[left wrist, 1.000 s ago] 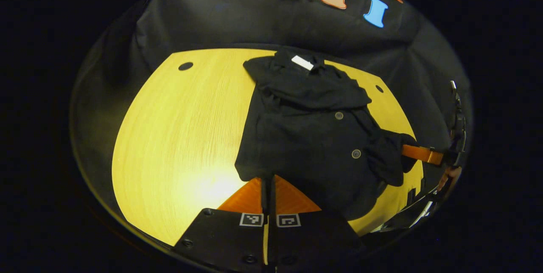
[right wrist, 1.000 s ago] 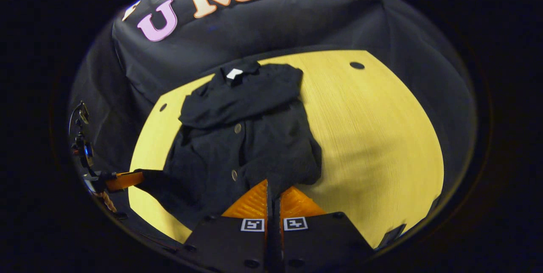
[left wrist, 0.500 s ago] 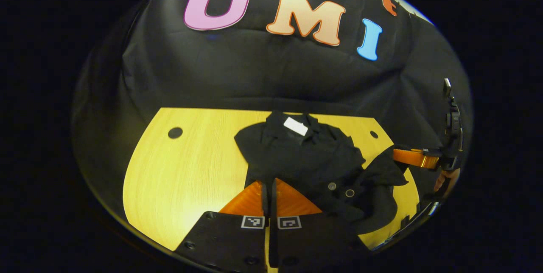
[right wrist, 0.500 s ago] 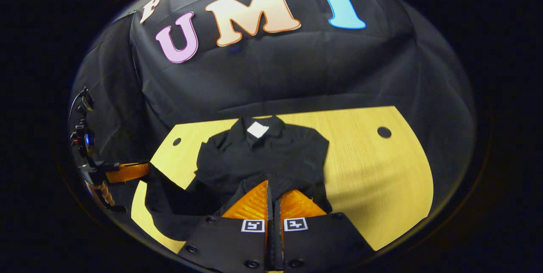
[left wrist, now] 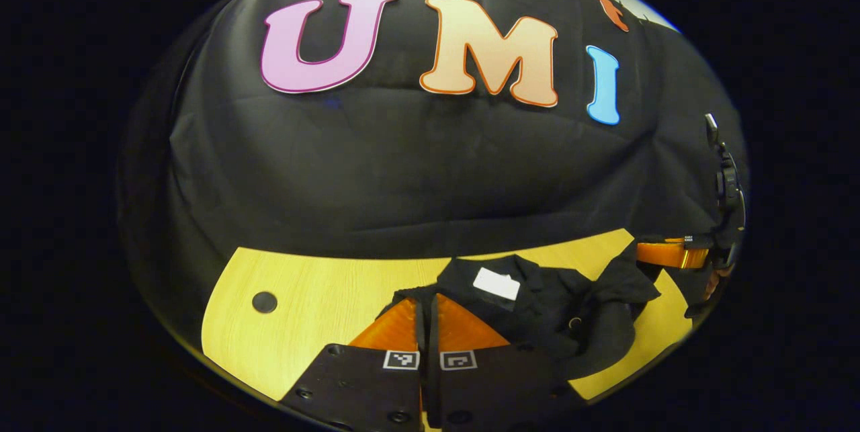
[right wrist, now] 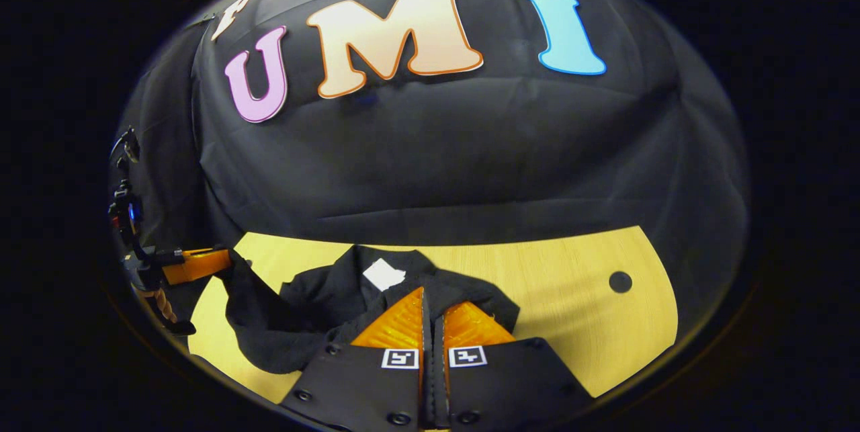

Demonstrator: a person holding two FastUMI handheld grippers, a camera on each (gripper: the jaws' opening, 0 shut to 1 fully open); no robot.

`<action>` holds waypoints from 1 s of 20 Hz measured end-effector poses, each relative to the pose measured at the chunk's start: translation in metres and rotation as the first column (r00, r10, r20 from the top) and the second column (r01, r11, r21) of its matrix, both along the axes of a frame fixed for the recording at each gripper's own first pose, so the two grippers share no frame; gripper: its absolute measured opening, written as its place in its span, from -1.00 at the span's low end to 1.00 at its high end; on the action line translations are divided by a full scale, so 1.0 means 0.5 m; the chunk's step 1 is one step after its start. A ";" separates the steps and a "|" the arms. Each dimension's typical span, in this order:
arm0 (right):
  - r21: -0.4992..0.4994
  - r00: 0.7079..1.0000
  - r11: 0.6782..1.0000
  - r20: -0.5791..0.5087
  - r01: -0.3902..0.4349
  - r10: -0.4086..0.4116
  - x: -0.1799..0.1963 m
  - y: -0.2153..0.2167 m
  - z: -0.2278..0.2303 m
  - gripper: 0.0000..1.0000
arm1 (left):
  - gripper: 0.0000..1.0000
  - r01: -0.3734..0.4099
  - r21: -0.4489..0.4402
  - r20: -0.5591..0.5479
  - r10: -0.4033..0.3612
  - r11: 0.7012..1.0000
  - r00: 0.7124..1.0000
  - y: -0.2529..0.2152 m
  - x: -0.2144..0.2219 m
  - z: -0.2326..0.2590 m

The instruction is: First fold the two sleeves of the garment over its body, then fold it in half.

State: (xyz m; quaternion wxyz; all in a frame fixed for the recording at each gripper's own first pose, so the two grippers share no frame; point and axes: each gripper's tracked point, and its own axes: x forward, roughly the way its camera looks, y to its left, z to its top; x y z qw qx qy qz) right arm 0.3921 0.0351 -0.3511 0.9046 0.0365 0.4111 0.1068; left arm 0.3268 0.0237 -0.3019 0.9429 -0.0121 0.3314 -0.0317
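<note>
At six o'clock in the left gripper view, the left gripper (left wrist: 426, 308) pinches the black garment (left wrist: 537, 314)'s edge, fingers pressed together. At six in the right gripper view, the right gripper (right wrist: 430, 304) likewise clamps cloth. The garment lies bunched on the yellow table (right wrist: 571, 304), white tag (right wrist: 383, 275) at twelve.

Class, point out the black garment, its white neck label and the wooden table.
black garment (right wrist: 316, 311), right gripper view, on its body cloth.
white neck label (left wrist: 496, 283), left gripper view, label's middle.
wooden table (right wrist: 564, 297), right gripper view, bare top.
</note>
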 end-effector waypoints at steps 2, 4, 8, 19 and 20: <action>-0.019 1.000 0.999 0.004 0.029 -0.029 0.043 -0.008 -0.028 -0.96 | -1.00 -0.003 0.012 0.037 0.003 1.000 0.999 0.003 0.056 -0.028; -0.039 0.999 0.998 0.004 0.049 -0.049 0.076 -0.018 -0.058 -0.96 | -1.00 -0.005 -0.010 0.072 0.006 1.000 0.997 -0.004 0.094 -0.048; -0.046 0.994 0.994 -0.034 0.099 -0.101 0.109 -0.033 -0.110 -0.22 | -0.32 -0.033 -0.011 0.108 0.034 0.999 0.994 0.011 0.146 -0.076; -0.087 0.979 0.989 0.172 0.122 -0.105 0.123 -0.026 0.016 0.94 | 0.84 -0.134 -0.063 0.151 0.143 0.989 0.978 0.055 0.102 -0.006; -0.086 0.976 0.989 0.191 0.118 -0.100 0.115 -0.022 0.032 0.94 | 0.84 -0.143 -0.066 0.164 0.152 0.987 0.975 0.061 0.094 0.010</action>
